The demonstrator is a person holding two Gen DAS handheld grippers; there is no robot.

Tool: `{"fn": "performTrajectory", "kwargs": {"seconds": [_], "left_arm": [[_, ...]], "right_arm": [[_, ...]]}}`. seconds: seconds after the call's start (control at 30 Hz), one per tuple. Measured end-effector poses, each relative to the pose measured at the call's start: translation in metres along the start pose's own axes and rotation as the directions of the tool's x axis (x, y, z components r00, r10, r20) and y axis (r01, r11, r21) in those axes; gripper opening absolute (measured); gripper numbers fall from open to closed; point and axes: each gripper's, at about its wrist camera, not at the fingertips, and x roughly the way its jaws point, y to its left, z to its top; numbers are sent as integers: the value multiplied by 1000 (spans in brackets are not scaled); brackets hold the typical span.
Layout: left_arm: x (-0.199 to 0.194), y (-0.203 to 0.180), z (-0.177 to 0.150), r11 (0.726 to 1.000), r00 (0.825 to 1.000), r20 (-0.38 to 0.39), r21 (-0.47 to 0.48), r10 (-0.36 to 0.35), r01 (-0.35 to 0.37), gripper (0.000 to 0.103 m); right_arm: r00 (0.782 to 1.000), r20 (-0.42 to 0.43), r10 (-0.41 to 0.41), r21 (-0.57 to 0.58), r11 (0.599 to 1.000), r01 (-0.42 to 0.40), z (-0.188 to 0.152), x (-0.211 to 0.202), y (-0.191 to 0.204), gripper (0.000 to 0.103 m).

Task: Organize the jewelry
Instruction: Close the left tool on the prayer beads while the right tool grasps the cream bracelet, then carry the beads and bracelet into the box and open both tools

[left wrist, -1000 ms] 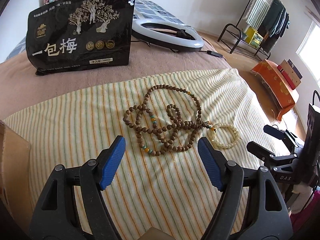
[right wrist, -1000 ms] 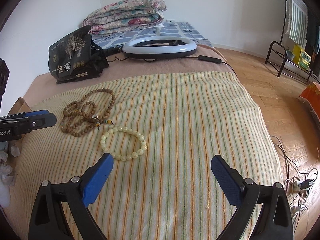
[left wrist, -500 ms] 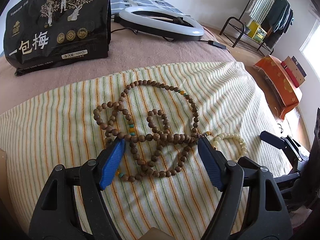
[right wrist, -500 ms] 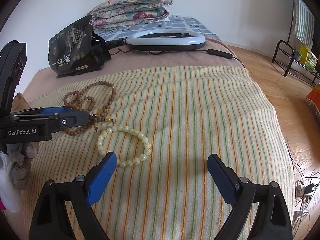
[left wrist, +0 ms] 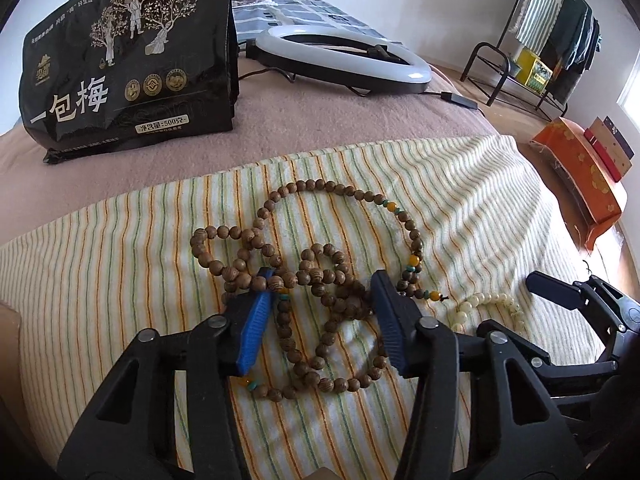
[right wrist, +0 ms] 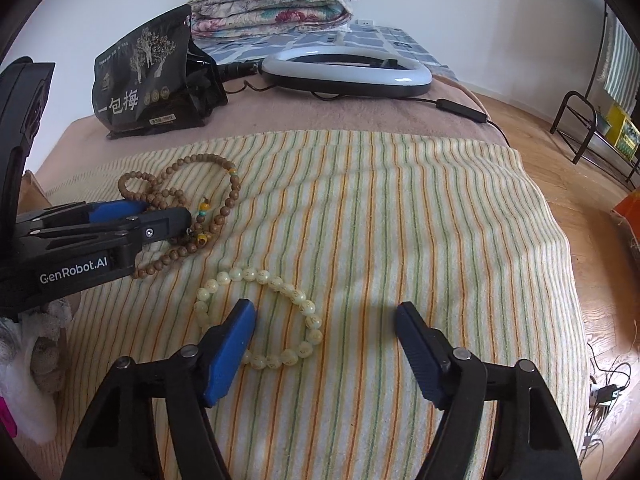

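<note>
A long brown wooden bead necklace (left wrist: 316, 276) lies coiled on the striped towel (left wrist: 120, 280); it also shows in the right wrist view (right wrist: 224, 204). My left gripper (left wrist: 322, 280) is open, lowered over the coil with a finger on each side. A pale cream bead bracelet (right wrist: 280, 288) lies on the towel to the right of the necklace, and shows in the left wrist view (left wrist: 480, 304). My right gripper (right wrist: 326, 312) is open; its left finger is over the ring, the bracelet's right side between the fingers.
A black snack bag (left wrist: 132, 60) stands behind the towel at the left. A ring light (left wrist: 344, 56) with its cable lies at the back. Folded quilts (right wrist: 276, 4) sit beyond. A clothes rack (left wrist: 552, 40) and an orange box (left wrist: 580, 180) stand on the floor at right.
Both grippers have moved forward and down. The left one now straddles the wooden necklace and its fingers have narrowed. The right one has reached the cream bracelet.
</note>
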Motion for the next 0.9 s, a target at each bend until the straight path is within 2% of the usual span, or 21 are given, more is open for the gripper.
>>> {"fn": "performTrajectory", "kwargs": {"seconds": [0.07, 0.1, 0.13, 0.17, 0.27, 0.3, 0.6, 0.9], "left_arm": [[-2, 2, -1, 1000, 1000, 7, 1, 3, -3, 27], [-2, 3, 0, 1000, 1000, 7, 0, -5, 5, 20], [-2, 2, 0, 1000, 1000, 6, 5, -11, 11, 17], [-3, 2, -1, 1000, 1000, 6, 10, -16, 15, 13], [-9, 1, -4, 999, 1000, 15, 30, -15, 15, 11], [-11, 1, -5, 999, 1000, 18, 31, -17, 17, 11], [-39, 12, -10, 999, 998, 49, 15, -32, 31, 10], [-89, 13, -13, 998, 993, 114, 52, -24, 18, 10]], "right_arm": [[1000, -1, 4, -9, 1000, -4, 2, 0, 4, 56], [1000, 0, 11, -9, 1000, -11, 2, 0, 6, 46], [1000, 1, 16, -8, 1000, -16, 3, 0, 8, 36], [1000, 1, 23, -8, 1000, -23, 4, -1, 10, 32], [999, 4, 32, -11, 999, -32, 4, -2, 15, 16], [999, 6, 44, -7, 999, -44, 3, -2, 15, 6], [994, 41, 97, 60, 993, -100, -1, -19, 11, 5], [991, 88, 99, 73, 992, -106, 0, -55, 15, 5]]}}
